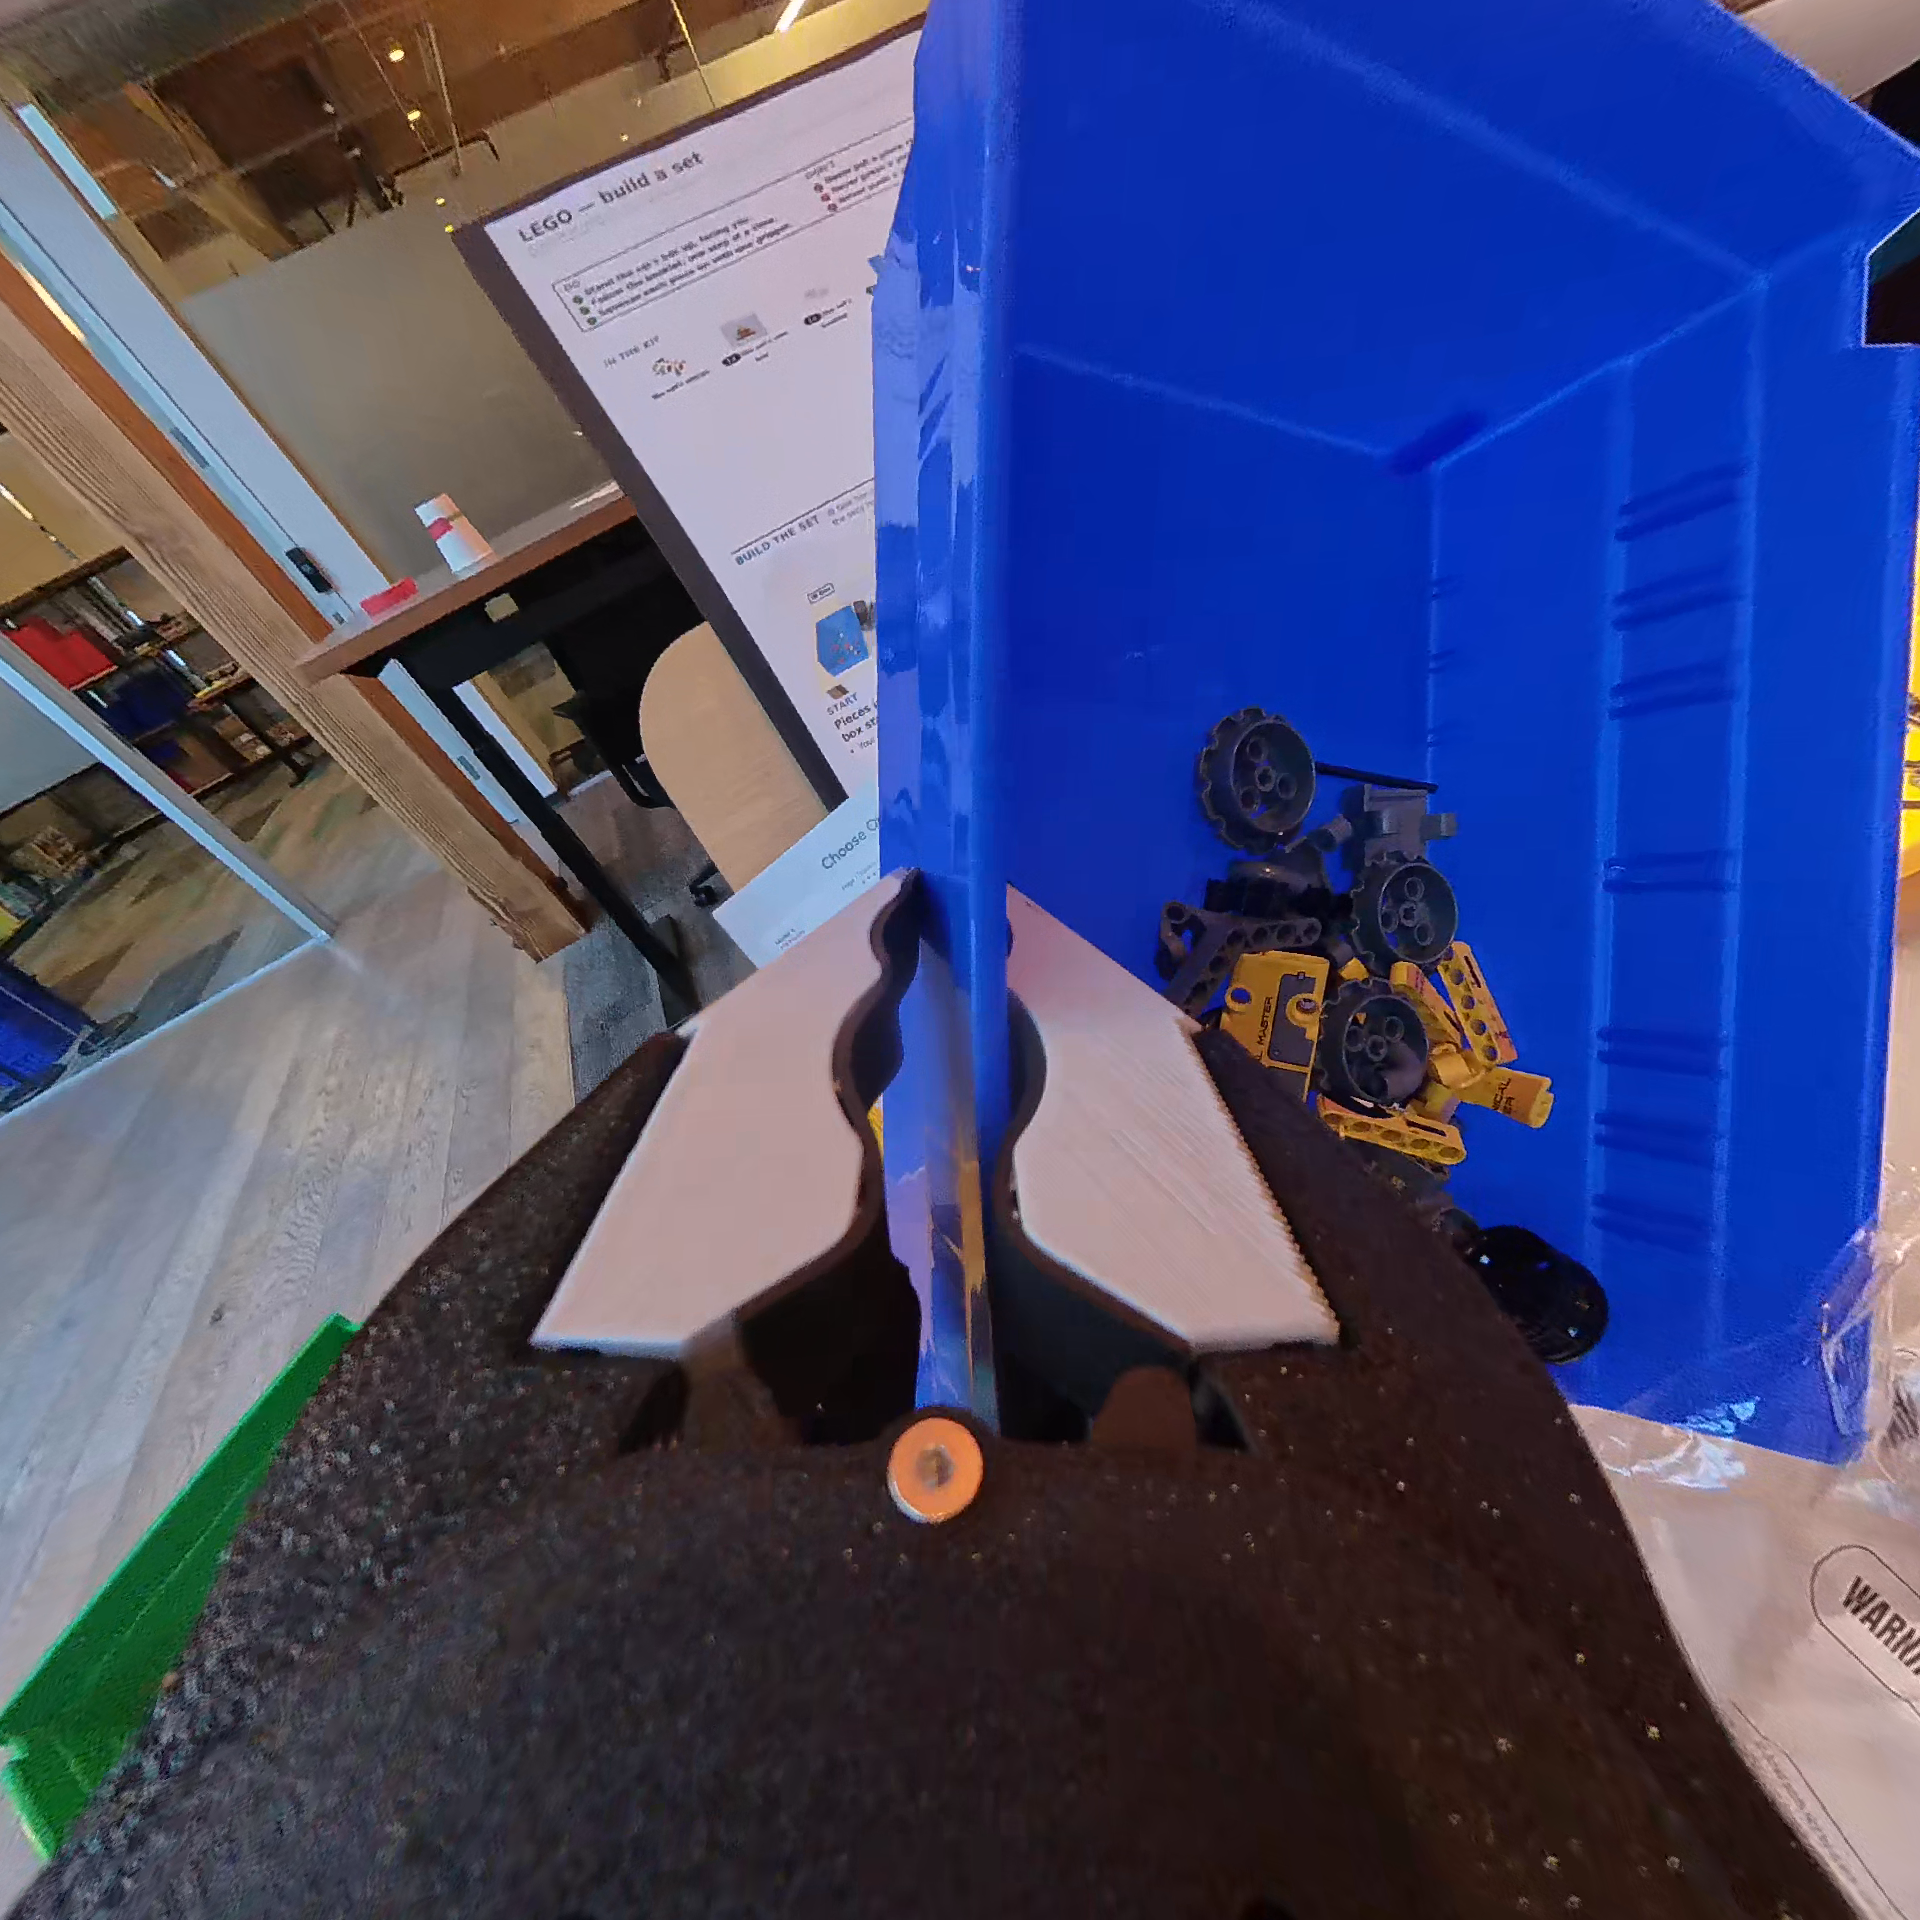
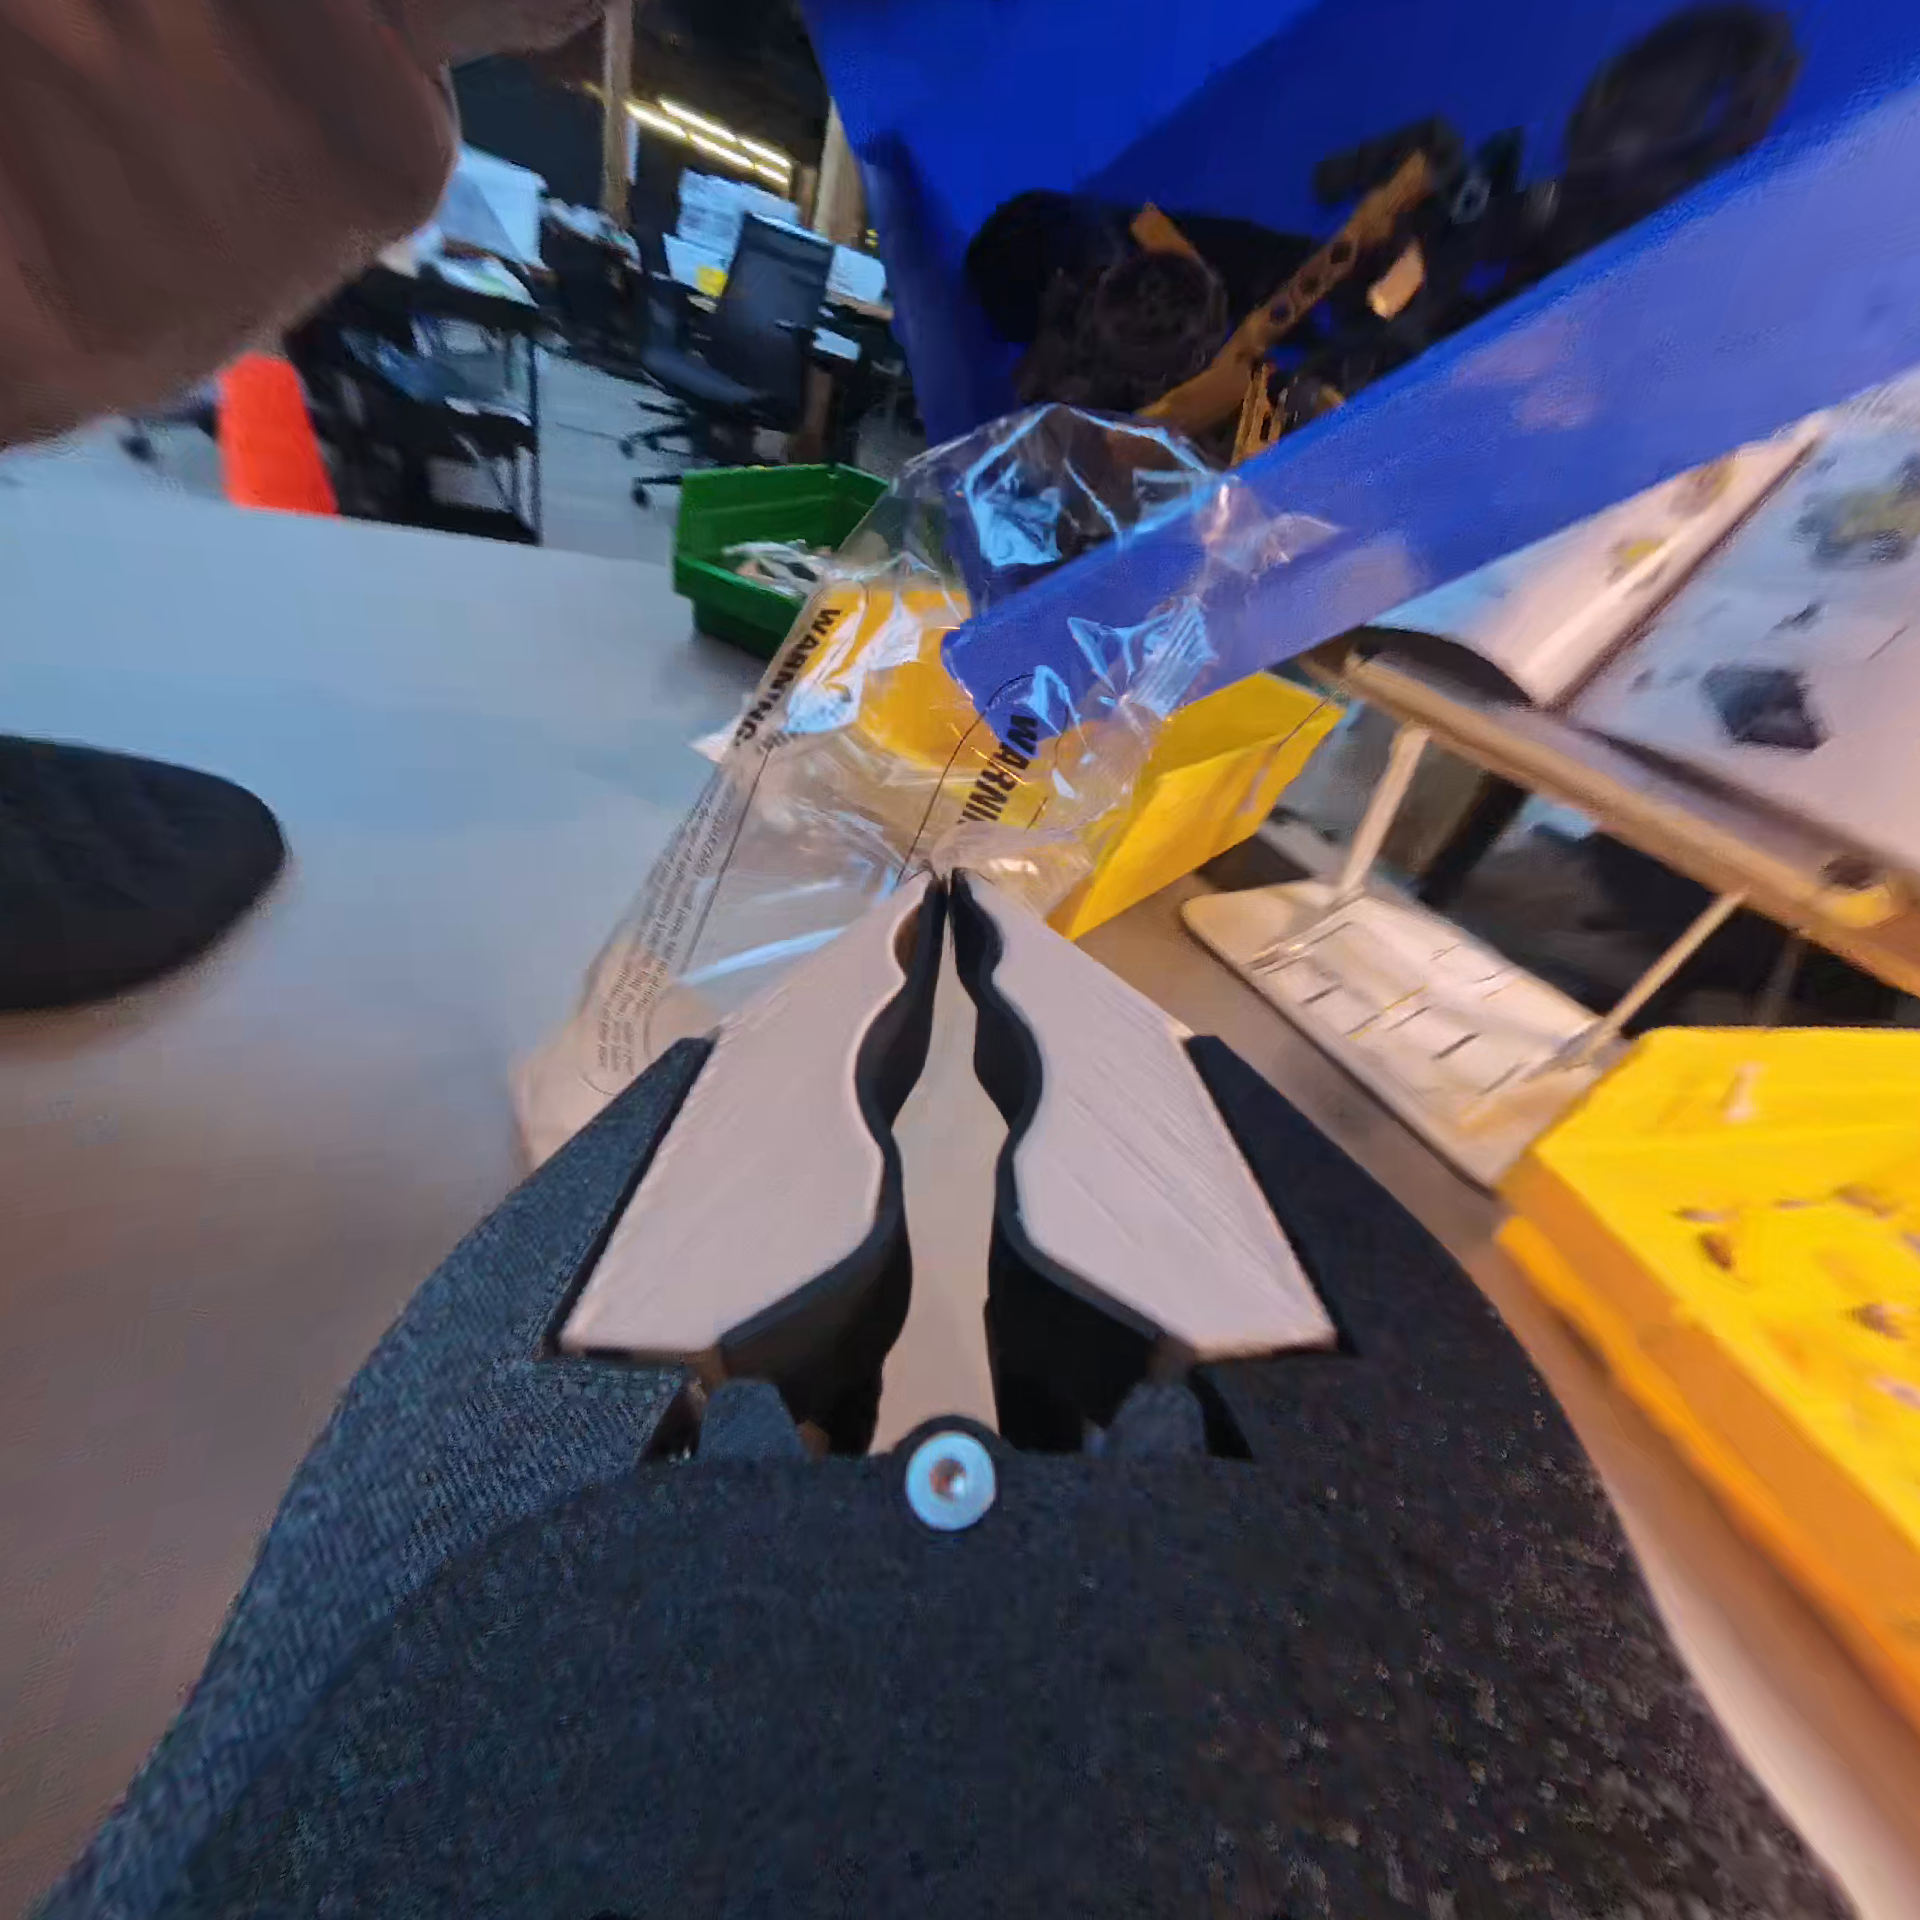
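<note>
Left gripper [image 1: 961,894] clamped on side wall of the tipped blue plastic bin [image 1: 1351,436]; grey and yellow toy building parts [image 1: 1361,966] piled inside, right of its fingers. Right gripper [image 2: 948,883] pinched nearly closed on the clear crinkled plastic bag [image 2: 883,748], bin rim just ahead above it.

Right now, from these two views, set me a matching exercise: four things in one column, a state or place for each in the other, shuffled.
Things:
1. left hand-held gripper
2. right hand-held gripper
3. wheels and yellow pieces
4. green bin

States:
A. on the table, beyond the plastic bag
B. heaped inside the blue bin
C. shut on the clear plastic bag
D. shut on the blue bin's wall

Pairs: 1-D, 2-C, 3-B, 4-A
</note>
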A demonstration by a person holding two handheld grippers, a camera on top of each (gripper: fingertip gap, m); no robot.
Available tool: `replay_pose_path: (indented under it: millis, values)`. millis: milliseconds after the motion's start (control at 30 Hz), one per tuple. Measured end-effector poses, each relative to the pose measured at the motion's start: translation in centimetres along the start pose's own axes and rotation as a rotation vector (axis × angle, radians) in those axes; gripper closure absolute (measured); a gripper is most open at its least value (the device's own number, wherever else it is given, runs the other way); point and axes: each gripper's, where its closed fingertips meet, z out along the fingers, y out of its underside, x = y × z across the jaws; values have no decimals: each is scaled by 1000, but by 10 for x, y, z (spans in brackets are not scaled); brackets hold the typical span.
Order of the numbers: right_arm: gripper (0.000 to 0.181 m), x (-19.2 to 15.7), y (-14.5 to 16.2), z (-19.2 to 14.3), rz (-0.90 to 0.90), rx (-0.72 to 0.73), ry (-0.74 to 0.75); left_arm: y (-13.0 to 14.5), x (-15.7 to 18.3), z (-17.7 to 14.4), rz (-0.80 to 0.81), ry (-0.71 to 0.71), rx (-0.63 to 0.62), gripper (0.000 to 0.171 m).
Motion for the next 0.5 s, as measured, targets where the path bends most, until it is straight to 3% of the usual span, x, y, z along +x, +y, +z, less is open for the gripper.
replay_pose_path:
  millis: [67,233,367,500]
  values:
    - [181,5,6,6,198,-55,-42,-4,6,0,18,2,6,166]
    - [181,26,4,17,223,-119,4,-17,18,-3,73,-3,27,166]
    - [181,28,-6,12,-81,35,101,-28,24,-8,93,-15,55,168]
    - [181,0,-3,5,-140,102,23,-23,25,-1,75,-4,25,171]
